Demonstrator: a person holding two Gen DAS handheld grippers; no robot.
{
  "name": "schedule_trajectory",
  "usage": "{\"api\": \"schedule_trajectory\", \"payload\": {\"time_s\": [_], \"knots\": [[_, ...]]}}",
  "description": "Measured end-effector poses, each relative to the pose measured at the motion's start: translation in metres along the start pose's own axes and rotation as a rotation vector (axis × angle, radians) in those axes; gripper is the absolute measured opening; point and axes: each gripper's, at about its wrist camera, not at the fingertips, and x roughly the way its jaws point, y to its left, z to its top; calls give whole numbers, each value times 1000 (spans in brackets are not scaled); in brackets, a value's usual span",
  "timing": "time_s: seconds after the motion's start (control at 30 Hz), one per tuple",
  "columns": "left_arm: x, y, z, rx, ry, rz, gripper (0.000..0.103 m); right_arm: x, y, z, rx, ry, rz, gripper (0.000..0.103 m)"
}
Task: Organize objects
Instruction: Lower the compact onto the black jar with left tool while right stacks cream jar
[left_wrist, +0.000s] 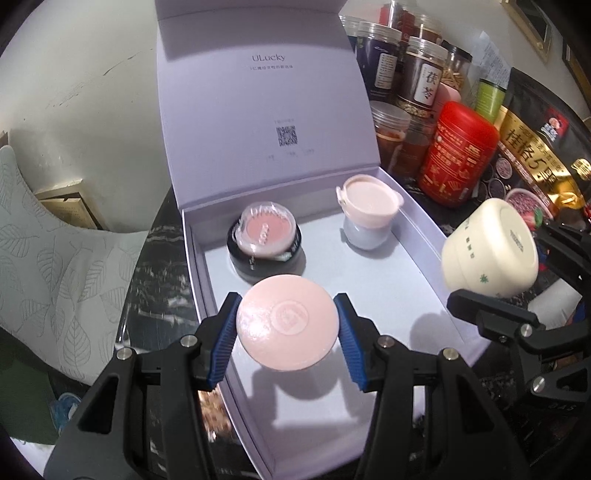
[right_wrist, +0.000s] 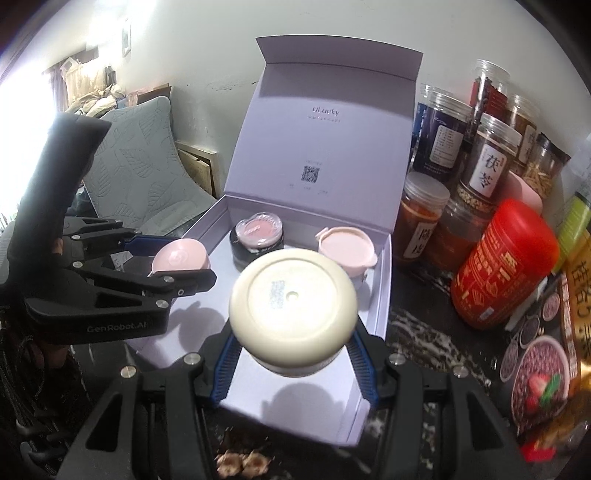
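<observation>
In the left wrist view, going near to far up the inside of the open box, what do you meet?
Pink jar held in the left gripper → black jar with a pink wrapped lid → pale pink-lidded container → upright box lid with a QR code.

"ULucky" on box lid (left_wrist: 266, 92); "GenRobot.AI" on left tongs (right_wrist: 181, 280).

Two fisheye views look forward and steeply down along each gripper's fingers, close above an open lilac box (left_wrist: 406, 254). The left wrist view looks from the box's left, the right wrist view from its right. Both share the box (right_wrist: 384, 273) interior, its raised lid and the jars (right_wrist: 487, 166) beside it.
</observation>
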Motion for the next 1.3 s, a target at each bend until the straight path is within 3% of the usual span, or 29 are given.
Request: {"api": "schedule_trajectory", "payload": {"time_s": [0.93, 1.3], "knots": [[51, 4, 75, 61, -41, 32, 49, 60, -47, 56, 48, 1, 1, 55], [71, 3, 81, 81, -26, 37, 49, 85, -63, 74, 61, 13, -27, 55]]}}
